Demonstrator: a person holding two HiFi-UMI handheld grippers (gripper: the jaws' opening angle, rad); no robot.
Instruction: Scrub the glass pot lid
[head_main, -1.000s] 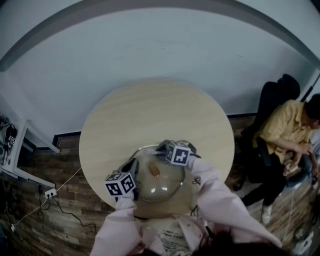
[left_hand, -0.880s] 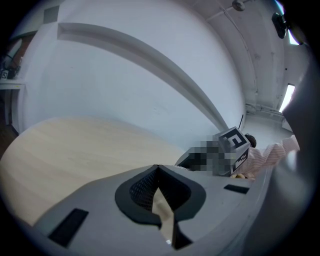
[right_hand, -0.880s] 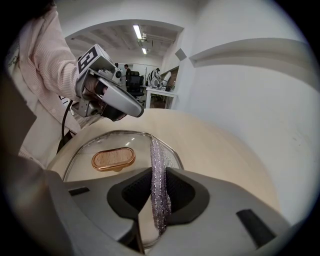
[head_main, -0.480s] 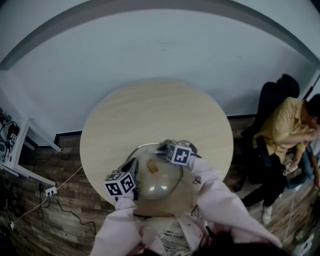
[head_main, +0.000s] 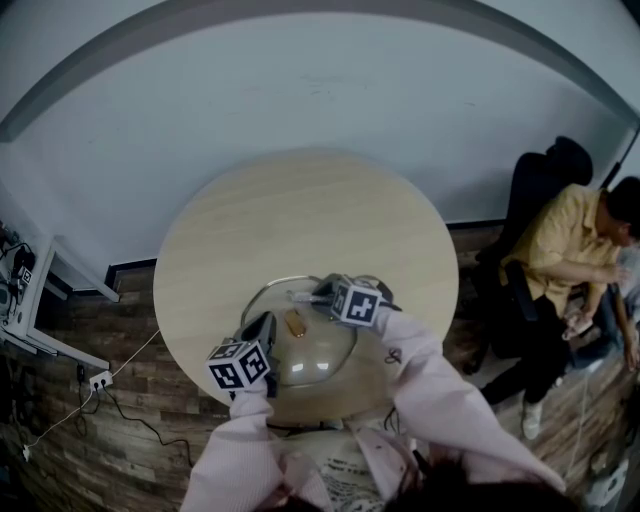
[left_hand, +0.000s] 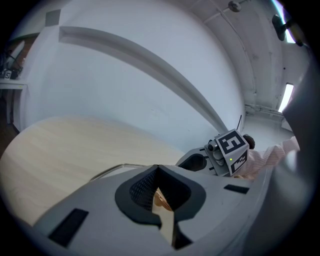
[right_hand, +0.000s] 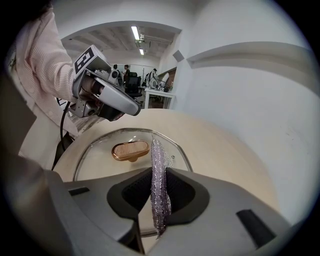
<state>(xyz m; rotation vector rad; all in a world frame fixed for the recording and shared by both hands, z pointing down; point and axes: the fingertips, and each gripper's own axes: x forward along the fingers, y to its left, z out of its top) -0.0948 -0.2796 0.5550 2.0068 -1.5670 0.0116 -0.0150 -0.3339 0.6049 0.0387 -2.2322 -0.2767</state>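
A glass pot lid (head_main: 310, 365) with a gold oval knob (head_main: 295, 322) lies at the near side of the round wooden table (head_main: 300, 220). My left gripper (head_main: 262, 330) is shut on the lid's left rim; in the left gripper view (left_hand: 159, 200) the knob (left_hand: 161, 201) shows between the jaws. My right gripper (head_main: 322, 292) is shut on a glittery purple scrub cloth (right_hand: 159, 185), which reaches down onto the lid (right_hand: 100, 160) beside the knob (right_hand: 130, 150), near the far rim. The left gripper (right_hand: 131, 110) shows at that view's left.
A person in a yellow shirt (head_main: 575, 245) sits on a black office chair (head_main: 540, 175) to the right of the table. A white desk (head_main: 45, 300) and a power strip with cables (head_main: 100, 381) are on the wooden floor at the left.
The knob has shifted up and to the left, closer to the cloth. Both grippers have kept their grips and nearly their places. The seated person has moved a little.
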